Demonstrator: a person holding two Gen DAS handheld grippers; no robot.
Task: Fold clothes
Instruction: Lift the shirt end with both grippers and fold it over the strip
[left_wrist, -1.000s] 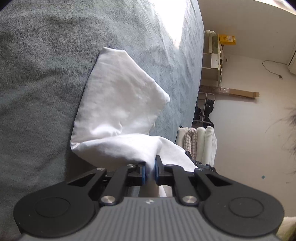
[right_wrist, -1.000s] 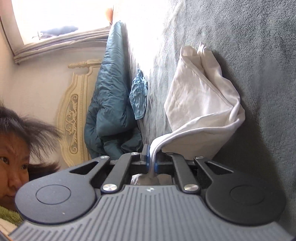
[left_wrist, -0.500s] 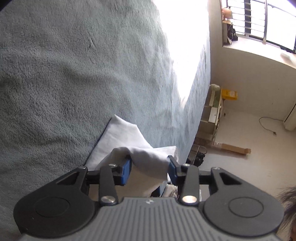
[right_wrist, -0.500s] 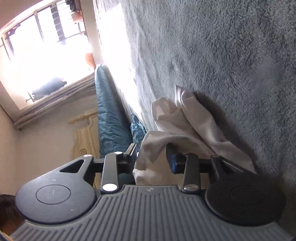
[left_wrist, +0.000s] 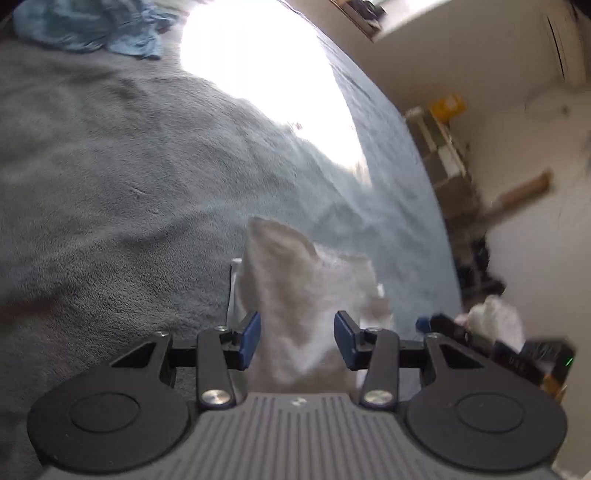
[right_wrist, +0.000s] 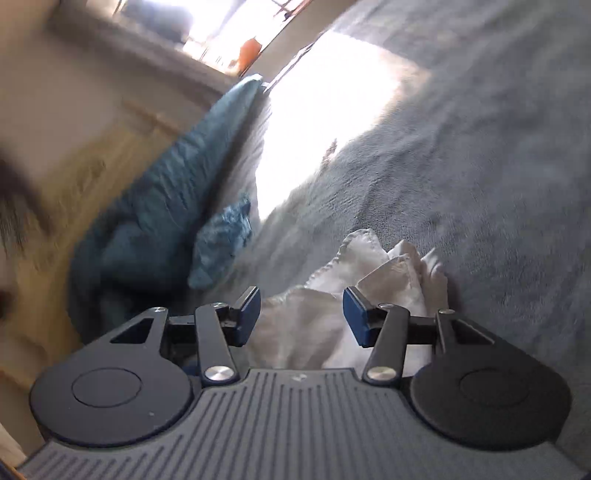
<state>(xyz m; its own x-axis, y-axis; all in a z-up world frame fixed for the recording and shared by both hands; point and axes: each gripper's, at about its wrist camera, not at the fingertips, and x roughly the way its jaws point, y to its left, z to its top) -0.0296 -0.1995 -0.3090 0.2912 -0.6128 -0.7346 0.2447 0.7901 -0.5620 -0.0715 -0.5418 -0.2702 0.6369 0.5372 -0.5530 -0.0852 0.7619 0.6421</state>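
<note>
Both pairs of blue pads parted now, where a second ago each was pinched shut on a fold of the white cloth. Left gripper (left_wrist: 297, 339): jaws apart, cloth (left_wrist: 306, 288) standing between them but pressed by neither pad (left_wrist: 249, 338). Right gripper (right_wrist: 301, 317): same, jaws apart, pads clear of the cloth (right_wrist: 325, 314) bunched just ahead. Cloth let go, then, and lying in a loose, rumpled heap on the grey blanket (left_wrist: 110, 192), near the bed's edge in the left view. Further out: a patch of glare on the blanket, a blue garment (left_wrist: 88, 26) at the far side, a teal quilt (right_wrist: 162, 192) against the headboard in the right view, shelves (left_wrist: 443, 147) and floor beyond the edge. Both views tilted and blurred, unlike the steadier frames before. Probably one fold laid down and released; heap not yet flat or square, so likely a fresh grip and another fold or some smoothing needed.
</note>
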